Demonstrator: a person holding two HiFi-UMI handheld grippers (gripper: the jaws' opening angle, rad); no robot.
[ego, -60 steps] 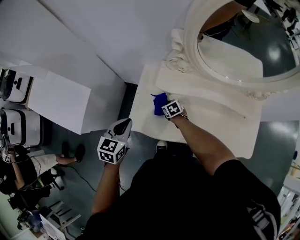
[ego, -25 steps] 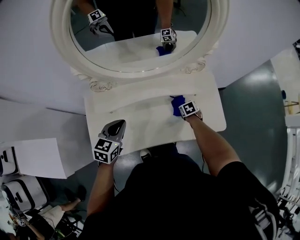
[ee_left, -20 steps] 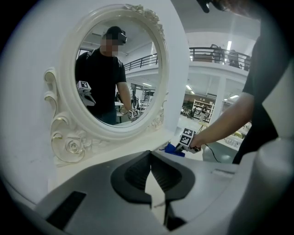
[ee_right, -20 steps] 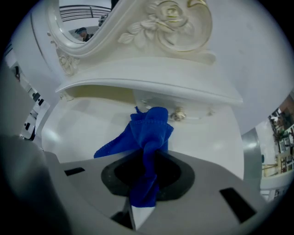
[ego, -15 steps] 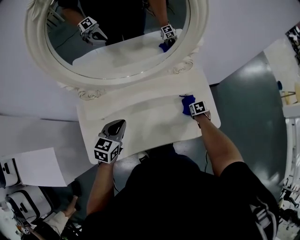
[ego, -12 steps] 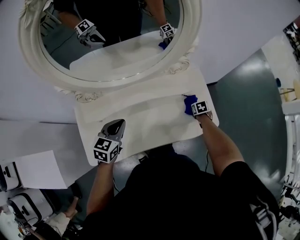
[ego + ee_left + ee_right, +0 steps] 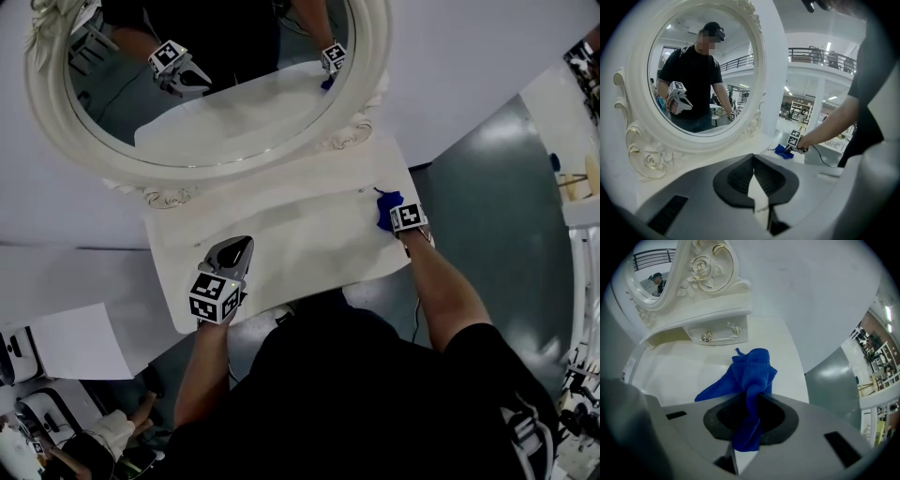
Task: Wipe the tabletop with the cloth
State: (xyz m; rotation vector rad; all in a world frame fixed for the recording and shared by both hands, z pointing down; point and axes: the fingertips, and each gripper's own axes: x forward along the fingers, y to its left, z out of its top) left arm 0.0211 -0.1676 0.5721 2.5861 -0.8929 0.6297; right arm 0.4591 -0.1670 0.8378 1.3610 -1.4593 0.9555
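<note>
Currently the right gripper (image 7: 395, 212) has its jaws clamped on the blue cloth (image 7: 751, 371). The cloth bunches ahead of the fingertips on the white tabletop (image 7: 281, 225), close to its right edge. Grey floor (image 7: 487, 187) lies past that edge. Bare tabletop runs left of the fingers to the drawer (image 7: 719, 333) under the mirror (image 7: 202, 84). The left gripper (image 7: 236, 253) sits near the front edge, well apart from the cloth, its jaws together with nothing between them.

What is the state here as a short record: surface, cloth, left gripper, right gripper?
surface: white tabletop below an oval mirror
cloth: blue cloth, bunched, at the right end of the tabletop
right: right gripper, fingers shut on the cloth
left: left gripper, fingers together, nothing between them, over the front left of the tabletop
</note>
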